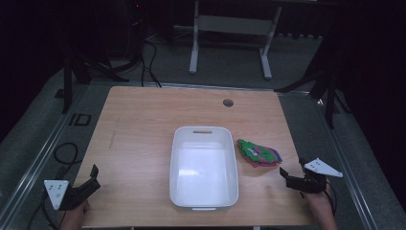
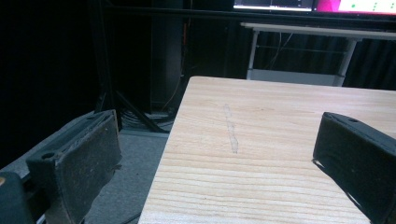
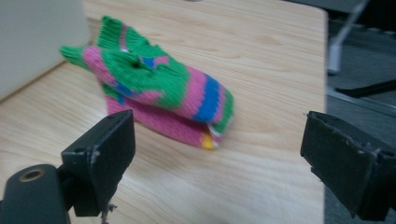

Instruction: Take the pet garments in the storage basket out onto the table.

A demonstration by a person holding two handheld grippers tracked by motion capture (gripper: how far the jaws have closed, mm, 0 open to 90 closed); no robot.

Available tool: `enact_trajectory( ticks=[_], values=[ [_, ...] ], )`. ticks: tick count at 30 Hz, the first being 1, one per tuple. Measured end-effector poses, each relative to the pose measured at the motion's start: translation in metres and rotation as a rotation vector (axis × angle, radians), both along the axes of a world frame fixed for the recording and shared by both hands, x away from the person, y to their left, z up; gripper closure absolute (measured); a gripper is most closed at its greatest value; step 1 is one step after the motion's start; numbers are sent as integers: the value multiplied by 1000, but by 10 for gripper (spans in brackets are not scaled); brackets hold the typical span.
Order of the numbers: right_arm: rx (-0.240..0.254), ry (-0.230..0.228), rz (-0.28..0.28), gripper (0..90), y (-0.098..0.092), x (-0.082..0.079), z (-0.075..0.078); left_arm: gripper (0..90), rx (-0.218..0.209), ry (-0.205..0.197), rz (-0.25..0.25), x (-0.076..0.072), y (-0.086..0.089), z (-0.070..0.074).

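A folded knitted piece (image 1: 259, 154) striped green, pink and blue lies on the wooden table (image 1: 139, 124), just right of a white plastic bin (image 1: 203, 166) with nothing visible inside. In the right gripper view the knitted piece (image 3: 159, 95) sits a short way ahead of the jaws. My right gripper (image 1: 288, 171) is near the table's right front corner, open, nothing between its fingers (image 3: 100, 154). My left gripper (image 1: 94, 176) rests at the left front corner, also open and holding nothing, one finger (image 2: 88, 154) over the table's edge.
A round cable hole (image 1: 228, 102) is set near the table's far edge. Cables lie on the grey floor (image 1: 57, 124) at the left. A white desk frame (image 1: 230, 33) stands beyond the table. Bare wood surrounds the bin.
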State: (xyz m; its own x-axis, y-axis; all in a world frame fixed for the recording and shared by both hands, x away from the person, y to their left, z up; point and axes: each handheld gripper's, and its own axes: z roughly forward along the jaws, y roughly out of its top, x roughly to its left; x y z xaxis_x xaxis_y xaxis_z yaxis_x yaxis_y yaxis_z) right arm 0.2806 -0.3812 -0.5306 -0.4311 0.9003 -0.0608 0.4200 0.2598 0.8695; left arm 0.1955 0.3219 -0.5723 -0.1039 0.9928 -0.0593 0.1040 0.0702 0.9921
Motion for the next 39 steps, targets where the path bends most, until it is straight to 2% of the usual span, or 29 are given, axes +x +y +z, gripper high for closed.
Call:
enact_trajectory(
  ticks=[2,4,6,9,14,19,25,27,32,36,39],
  values=[
    [-6,-15,-34,101,-2,-5,-5,14,0,-1,-1,0,0,0],
    [11,-18,-56,100,-4,-10,-9,14,0,-1,-1,0,0,0],
    [-3,-40,-89,101,-5,-15,-12,14,0,-1,-1,0,0,0],
    [23,-69,-150,101,-7,-23,-16,14,1,-1,-3,0,0,0],
    [69,-81,-257,101,-15,-28,-22,13,6,-3,-5,0,0,0],
    [120,-149,-368,101,-25,-36,-24,14,5,-1,-4,0,0,0],
    [126,-173,-424,112,-29,-37,-26,14,4,0,-4,0,0,0],
    [109,-170,-437,112,-27,-36,-26,14,1,-1,-3,0,0,0],
    [108,-185,-450,125,-27,-36,-26,14,-2,2,-2,0,0,0],
    [123,-176,-466,128,-28,-36,-26,14,-2,0,1,0,0,0],
    [111,-170,-458,130,-27,-35,-26,14,-3,2,1,0,0,0]
  ],
)
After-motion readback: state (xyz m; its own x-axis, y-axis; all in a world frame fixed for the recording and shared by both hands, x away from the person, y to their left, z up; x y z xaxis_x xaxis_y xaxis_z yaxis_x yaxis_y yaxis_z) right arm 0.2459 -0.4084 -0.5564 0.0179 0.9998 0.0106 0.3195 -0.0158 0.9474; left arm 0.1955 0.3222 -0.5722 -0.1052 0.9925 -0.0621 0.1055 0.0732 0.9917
